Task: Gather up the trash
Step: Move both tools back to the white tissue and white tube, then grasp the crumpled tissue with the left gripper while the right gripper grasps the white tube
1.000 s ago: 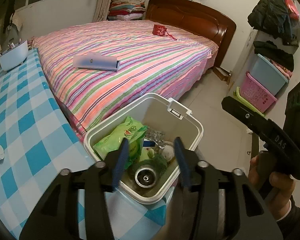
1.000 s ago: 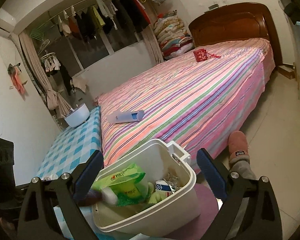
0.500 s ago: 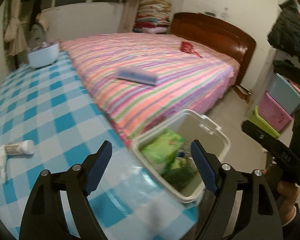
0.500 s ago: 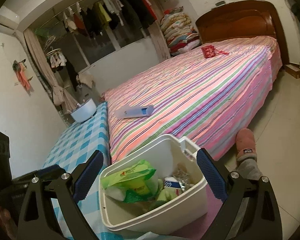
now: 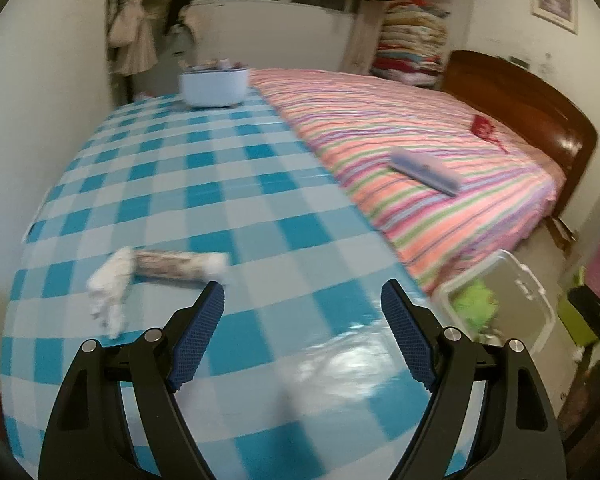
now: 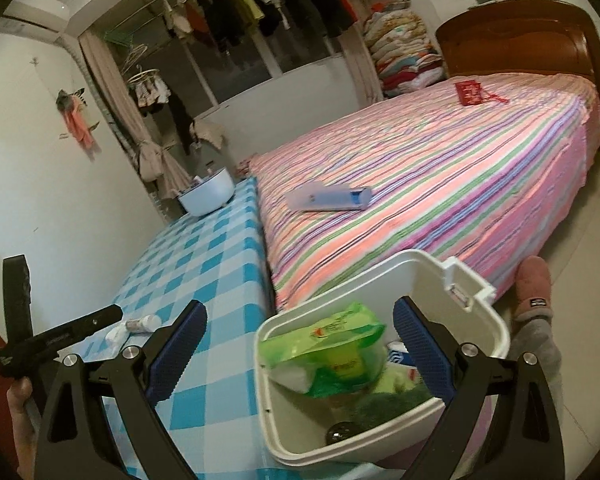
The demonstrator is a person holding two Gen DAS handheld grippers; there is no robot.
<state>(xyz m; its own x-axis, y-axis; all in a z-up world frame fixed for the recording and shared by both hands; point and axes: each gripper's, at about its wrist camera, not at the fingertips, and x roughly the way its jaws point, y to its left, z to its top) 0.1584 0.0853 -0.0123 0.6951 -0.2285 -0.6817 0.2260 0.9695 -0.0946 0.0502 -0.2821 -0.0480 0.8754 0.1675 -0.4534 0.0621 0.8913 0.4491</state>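
A small patterned bottle (image 5: 172,268) lies on its side on the blue checked table (image 5: 228,184), with a crumpled white tissue (image 5: 110,280) at its left end. My left gripper (image 5: 302,288) hovers open just in front of them, nothing between its fingers. The white trash bin (image 5: 536,304) stands off the table's right corner. In the right wrist view the bin (image 6: 420,264) holds a green bag (image 6: 332,340) and other rubbish. My right gripper (image 6: 300,306) is open above it, its right finger over the bin's mouth. The bottle (image 6: 142,323) also shows there, beside the left gripper's body (image 6: 60,336).
A pale blue bowl (image 5: 214,84) sits at the table's far end. The striped bed (image 5: 420,140) runs along the table's right side, with a flat box (image 5: 424,170) and a red pouch (image 5: 482,124) on it. A person's slippered foot (image 6: 534,292) is beside the bin.
My left gripper swung from over the bin leftward across the table and its jaws widened; the bottle and tissue came into view. The right gripper shifted slightly over the bin.
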